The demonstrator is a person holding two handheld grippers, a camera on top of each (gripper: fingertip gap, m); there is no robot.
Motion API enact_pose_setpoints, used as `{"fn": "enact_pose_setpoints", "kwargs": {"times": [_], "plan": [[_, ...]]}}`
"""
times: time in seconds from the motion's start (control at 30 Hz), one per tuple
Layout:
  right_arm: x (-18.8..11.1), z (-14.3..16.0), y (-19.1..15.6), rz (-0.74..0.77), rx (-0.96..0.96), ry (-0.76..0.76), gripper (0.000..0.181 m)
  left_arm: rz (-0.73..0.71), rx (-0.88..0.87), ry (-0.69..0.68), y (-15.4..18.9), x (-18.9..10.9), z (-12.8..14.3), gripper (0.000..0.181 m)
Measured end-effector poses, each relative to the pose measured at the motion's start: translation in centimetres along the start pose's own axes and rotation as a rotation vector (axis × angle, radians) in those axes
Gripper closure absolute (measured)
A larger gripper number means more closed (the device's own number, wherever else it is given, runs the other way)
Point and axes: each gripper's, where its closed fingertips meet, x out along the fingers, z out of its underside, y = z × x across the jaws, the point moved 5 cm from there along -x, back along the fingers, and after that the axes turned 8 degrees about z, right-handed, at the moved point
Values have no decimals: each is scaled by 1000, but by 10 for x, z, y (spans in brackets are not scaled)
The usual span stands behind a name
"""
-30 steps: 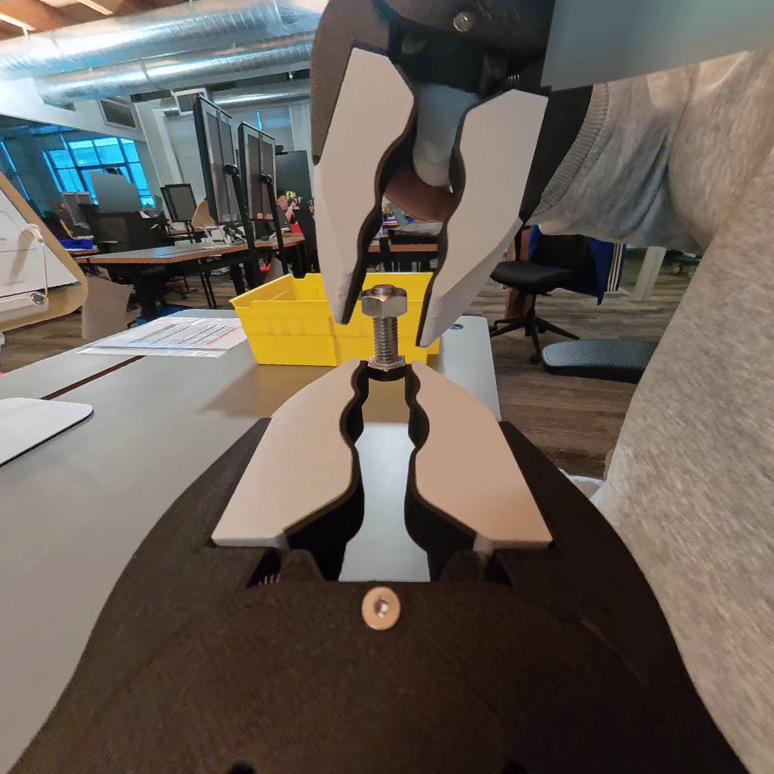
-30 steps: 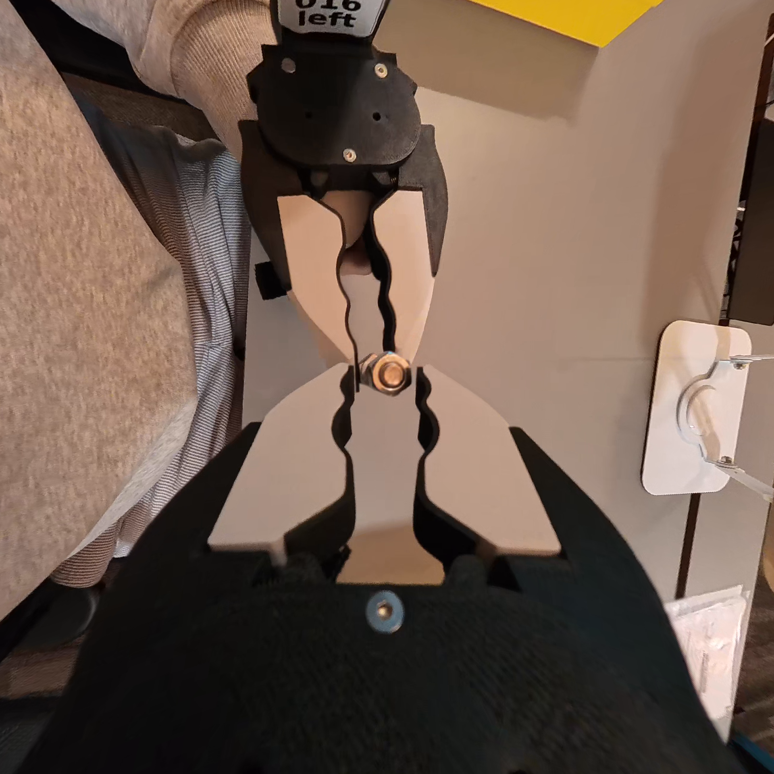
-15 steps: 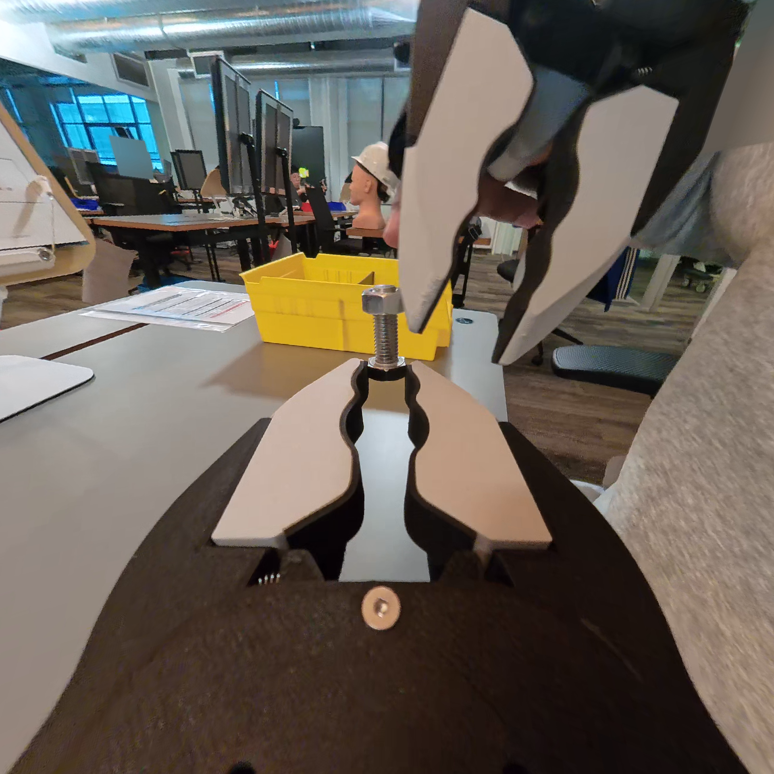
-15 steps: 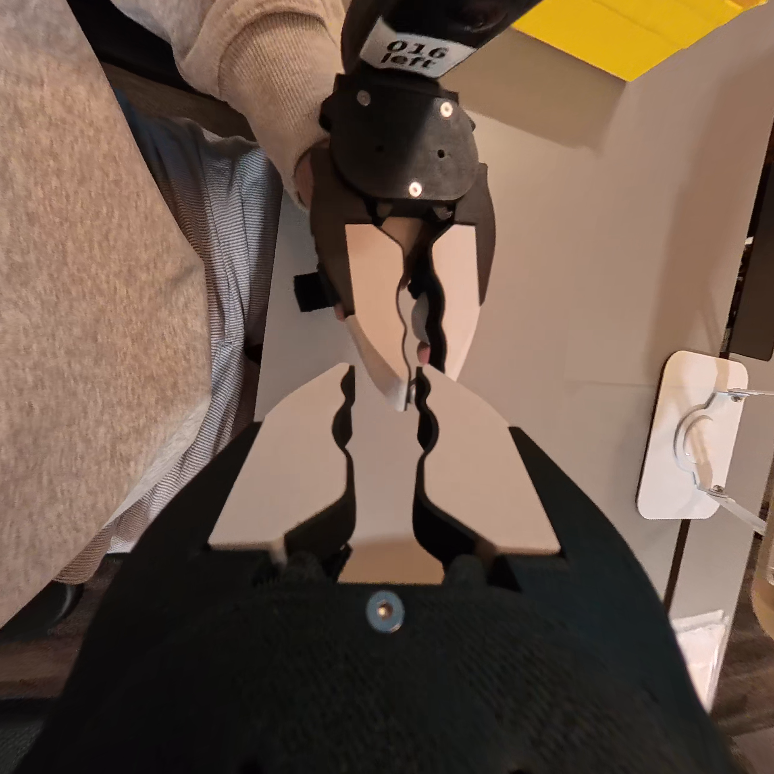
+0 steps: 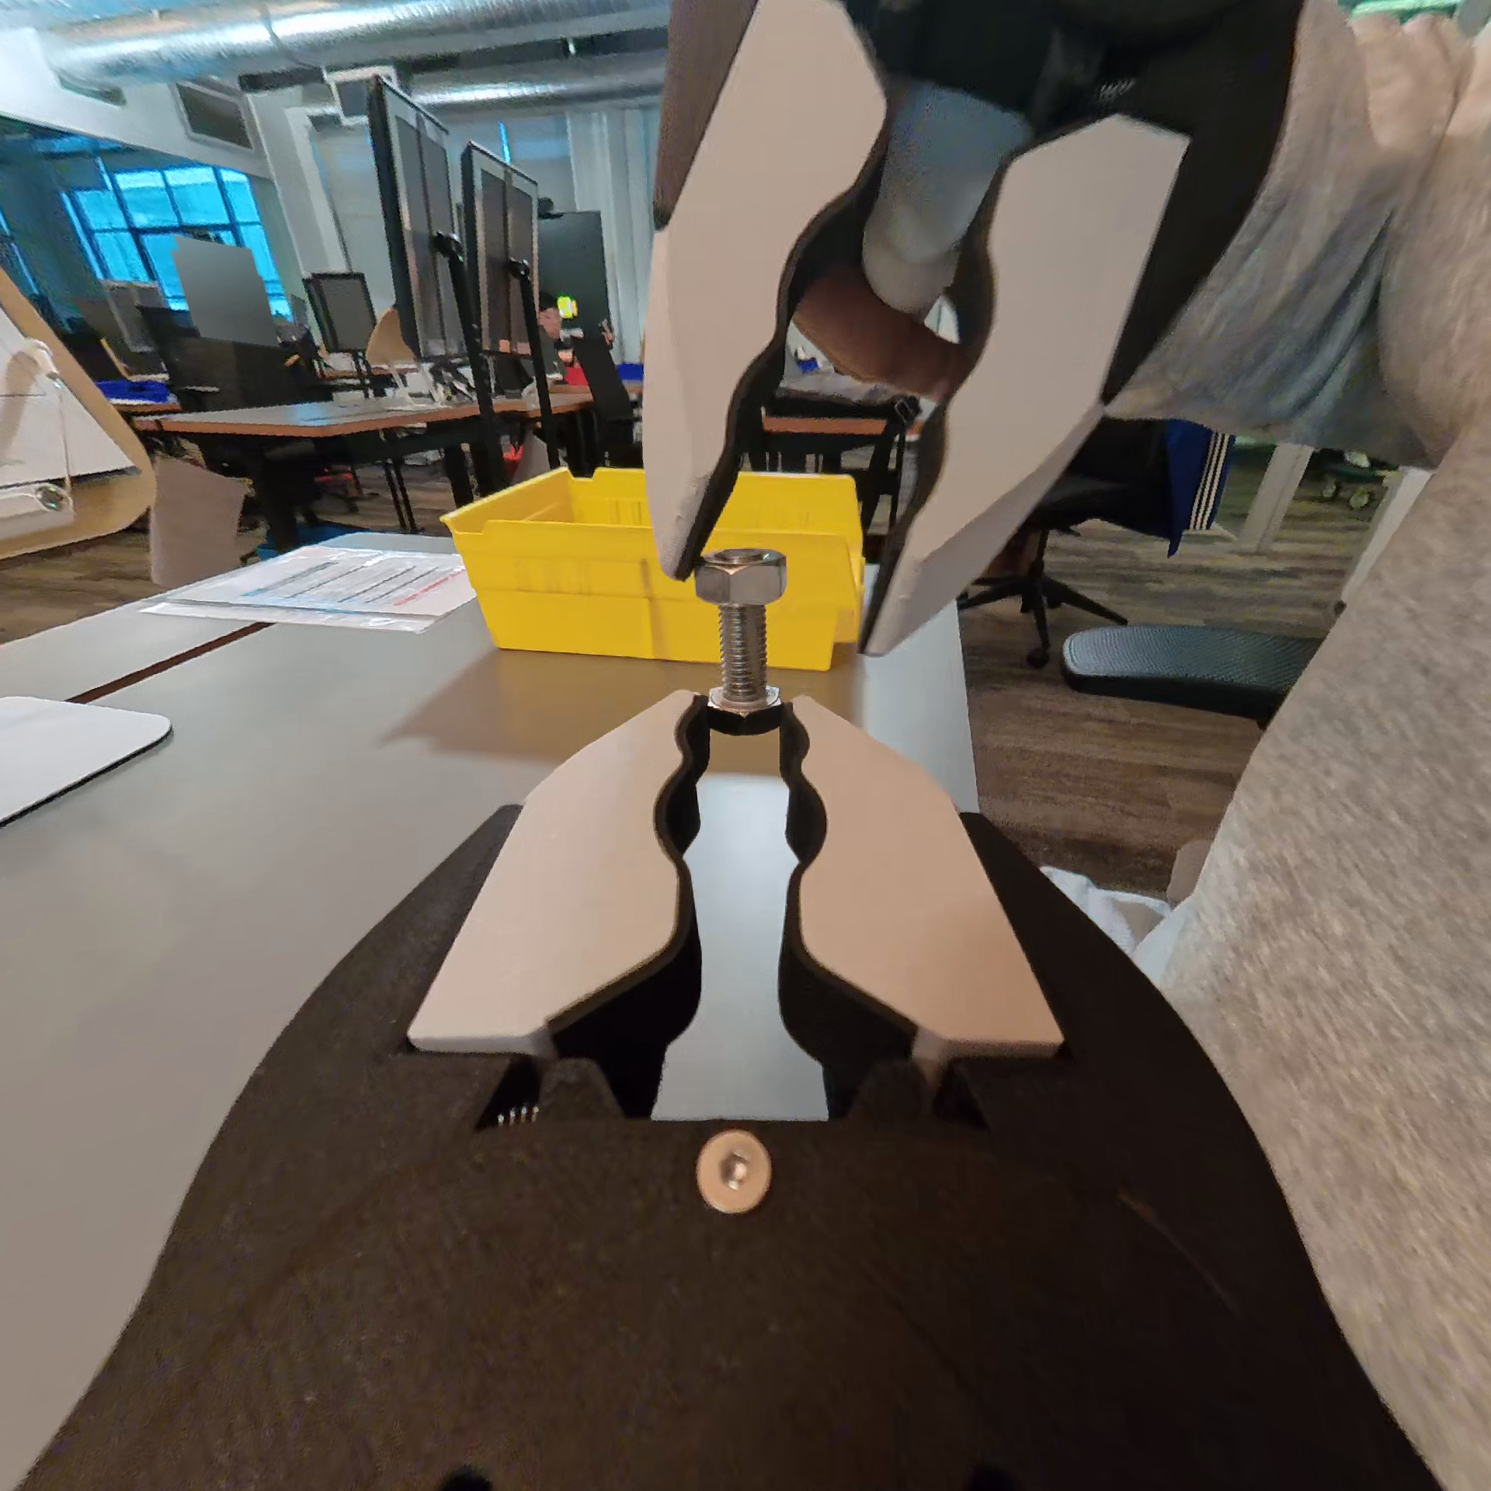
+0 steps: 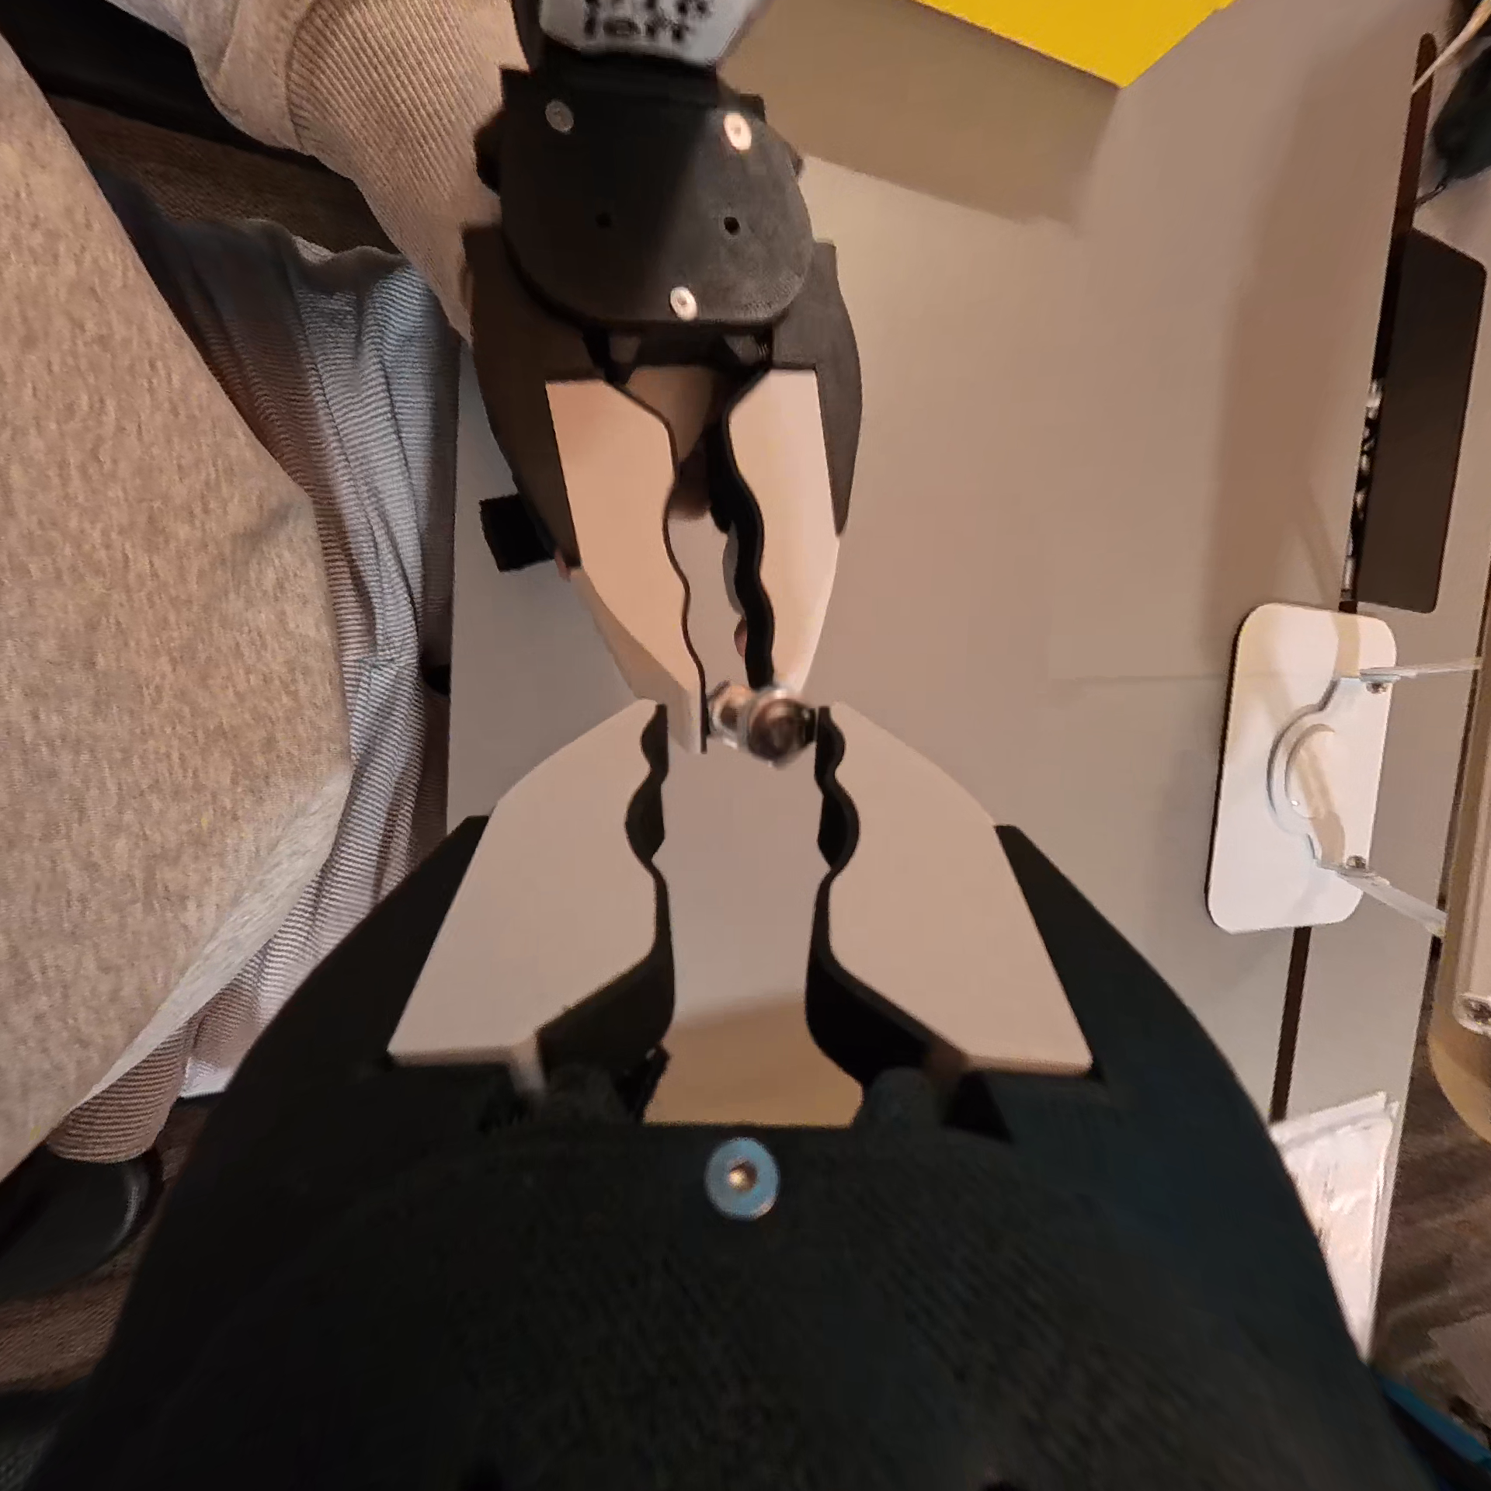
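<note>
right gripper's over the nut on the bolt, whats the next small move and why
Probably close the right gripper on the nut. Its open fingers straddle the nut, one tip at its edge, while the left gripper clamps the upright bolt at its base.

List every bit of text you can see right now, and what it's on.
White label on the left gripper: dark print, cut off by the frame edge; I don't copy writing out.
Sheet on the table: printed lines, too small to read.
No other writing shows clearly.
</note>
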Motion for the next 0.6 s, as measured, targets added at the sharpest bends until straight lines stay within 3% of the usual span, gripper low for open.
{"fn": "enact_pose_setpoints", "kwargs": {"times": [0.23, 0.6], "plan": [[7, -4, -18, -42, -72, -28, 145, -23, -58, 2, -7, -1, 4, 164], [6, 10, 2, 14, 31, -60, 154, -27, -56, 33, -10, -5, 0, 164]]}}
